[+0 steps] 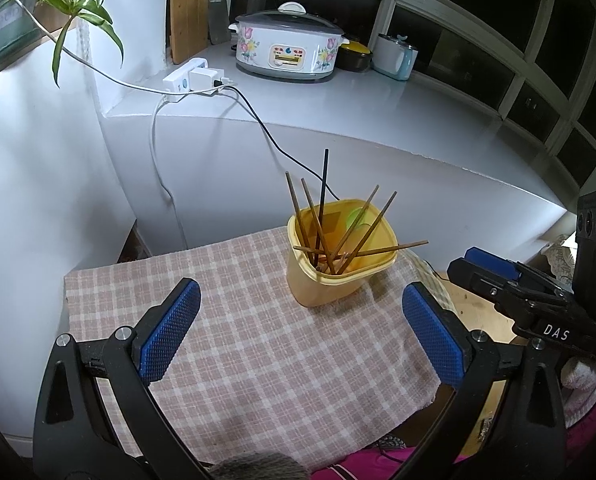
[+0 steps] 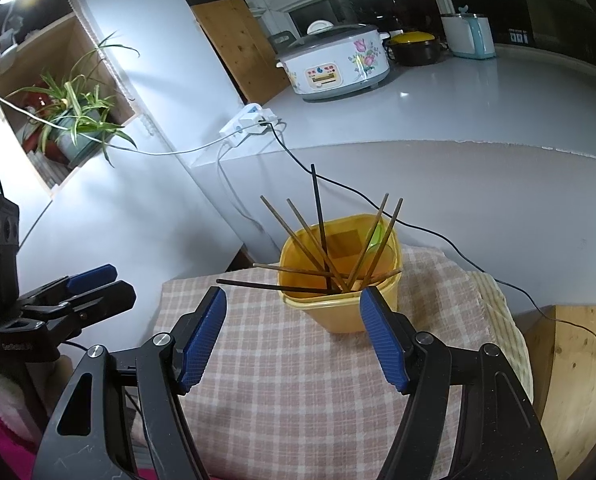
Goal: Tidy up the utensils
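Observation:
A yellow plastic container (image 1: 338, 276) stands on a pink checked cloth (image 1: 238, 340); it also shows in the right wrist view (image 2: 338, 308). Several brown and black chopsticks (image 1: 330, 232) lean in it, fanned out, also seen in the right wrist view (image 2: 330, 252). One lies nearly flat across the rim (image 2: 266, 286). My left gripper (image 1: 302, 304) is open and empty, a little in front of the container. My right gripper (image 2: 292, 308) is open and empty, with its right finger (image 2: 382, 340) close to the container's front. The right gripper shows at the right of the left wrist view (image 1: 498, 276).
A grey ledge (image 1: 378, 100) behind the table holds a flowered rice cooker (image 1: 288, 46), a black and yellow pot (image 1: 354, 56), a pale blue appliance (image 1: 396, 56) and a power strip (image 1: 190, 78) with cables. A plant (image 2: 74, 120) sits in a wall niche. A wooden surface (image 2: 574, 360) lies at the right.

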`<state>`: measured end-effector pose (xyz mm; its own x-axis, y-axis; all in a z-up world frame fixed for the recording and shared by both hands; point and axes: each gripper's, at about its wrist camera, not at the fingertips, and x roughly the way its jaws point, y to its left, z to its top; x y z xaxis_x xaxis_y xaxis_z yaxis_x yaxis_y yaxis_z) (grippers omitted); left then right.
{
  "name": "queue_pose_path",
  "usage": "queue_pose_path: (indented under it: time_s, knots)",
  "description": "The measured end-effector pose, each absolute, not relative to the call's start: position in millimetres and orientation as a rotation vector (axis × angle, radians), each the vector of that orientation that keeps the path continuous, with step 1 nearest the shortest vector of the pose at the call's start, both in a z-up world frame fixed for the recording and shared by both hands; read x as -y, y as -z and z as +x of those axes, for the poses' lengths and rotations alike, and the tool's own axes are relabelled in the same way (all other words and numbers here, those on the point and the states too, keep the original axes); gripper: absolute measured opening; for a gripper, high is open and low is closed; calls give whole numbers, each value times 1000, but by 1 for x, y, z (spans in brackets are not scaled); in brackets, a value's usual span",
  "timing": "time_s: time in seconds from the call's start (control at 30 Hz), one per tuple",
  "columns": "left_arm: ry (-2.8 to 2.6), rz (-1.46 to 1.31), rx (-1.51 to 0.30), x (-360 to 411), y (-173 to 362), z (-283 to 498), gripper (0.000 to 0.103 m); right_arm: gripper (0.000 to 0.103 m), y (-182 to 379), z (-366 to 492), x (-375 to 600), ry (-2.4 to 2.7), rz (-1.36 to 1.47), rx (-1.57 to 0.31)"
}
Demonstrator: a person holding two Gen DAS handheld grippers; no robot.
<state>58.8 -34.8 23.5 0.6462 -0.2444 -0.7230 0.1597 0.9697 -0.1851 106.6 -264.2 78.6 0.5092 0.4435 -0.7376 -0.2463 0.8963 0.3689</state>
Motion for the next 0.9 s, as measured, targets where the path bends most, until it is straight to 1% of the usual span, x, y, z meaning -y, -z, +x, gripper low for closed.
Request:
queue_pose_path:
  time_s: [0.9]
  knots:
    - [214,-111,-828,31,-27,59,102,69,-76,111,259,-418,238,-967]
